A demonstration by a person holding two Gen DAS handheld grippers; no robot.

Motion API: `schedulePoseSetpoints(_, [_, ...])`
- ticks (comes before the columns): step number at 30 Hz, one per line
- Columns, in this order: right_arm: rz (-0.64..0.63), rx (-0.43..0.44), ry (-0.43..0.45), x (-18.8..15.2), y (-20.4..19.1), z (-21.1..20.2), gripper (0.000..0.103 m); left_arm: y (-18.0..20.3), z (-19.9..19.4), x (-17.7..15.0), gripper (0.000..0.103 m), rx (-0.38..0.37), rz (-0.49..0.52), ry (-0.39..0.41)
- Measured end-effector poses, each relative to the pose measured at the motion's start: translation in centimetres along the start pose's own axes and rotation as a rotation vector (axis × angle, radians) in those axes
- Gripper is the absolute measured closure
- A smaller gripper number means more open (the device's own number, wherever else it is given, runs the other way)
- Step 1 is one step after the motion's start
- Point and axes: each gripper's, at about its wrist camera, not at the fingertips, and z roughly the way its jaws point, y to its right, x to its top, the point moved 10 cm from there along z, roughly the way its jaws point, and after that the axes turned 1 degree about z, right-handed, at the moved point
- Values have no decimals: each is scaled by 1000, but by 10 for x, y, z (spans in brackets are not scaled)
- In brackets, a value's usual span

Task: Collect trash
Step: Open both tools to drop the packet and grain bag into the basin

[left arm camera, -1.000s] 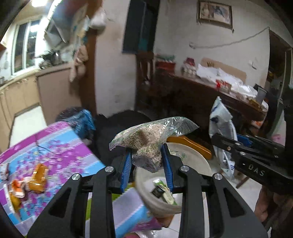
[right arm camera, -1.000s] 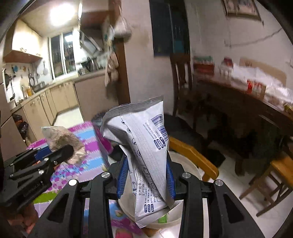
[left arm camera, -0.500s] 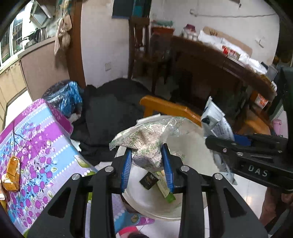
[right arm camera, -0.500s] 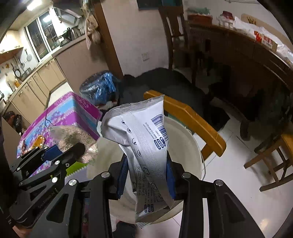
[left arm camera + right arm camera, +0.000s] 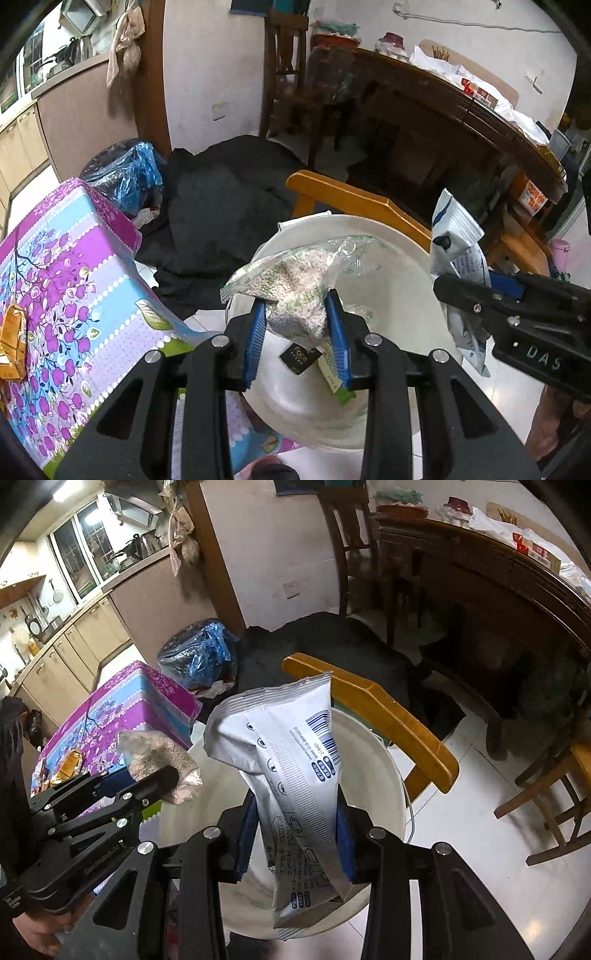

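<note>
My left gripper (image 5: 297, 325) is shut on a clear plastic bag of pale grains (image 5: 295, 284), held over the mouth of a white bucket (image 5: 402, 258). A black wrapper and a green one (image 5: 299, 360) lie on the bucket's bottom. My right gripper (image 5: 297, 834) is shut on a white and grey foil packet with a barcode (image 5: 291, 760), also above the white bucket (image 5: 384, 790). In the left wrist view the right gripper (image 5: 465, 286) comes in from the right with the foil packet (image 5: 458, 240). In the right wrist view the left gripper (image 5: 155, 775) holds the bag of grains (image 5: 155, 755) at the left.
A table with a purple and blue flowered cloth (image 5: 62, 277) stands left of the bucket, with an orange wrapper (image 5: 13, 332) on it. A yellow wooden chair back (image 5: 373, 712) rises behind the bucket. Black cloth (image 5: 221, 206) and a blue plastic bag (image 5: 125, 173) lie beyond. A dark wooden table (image 5: 443, 110) stands at the right.
Both grippers have come down and tipped forward over the bucket with their loads still held. The bucket's inside now fills the middle of both views.
</note>
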Motion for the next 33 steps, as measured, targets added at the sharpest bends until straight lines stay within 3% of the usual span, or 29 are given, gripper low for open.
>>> schedulePoseSetpoints(21, [32, -2, -17, -5, 18, 15, 62, -10, 14, -5, 70, 60, -4, -41])
schedulePoseSetpoints(26, [35, 2, -19, -6, 17, 17, 57, -11, 16, -7, 70, 68, -2, -51])
schedulePoseSetpoints(33, [45, 4, -2, -3, 20, 15, 47, -16, 14, -7, 62, 79, -8, -46])
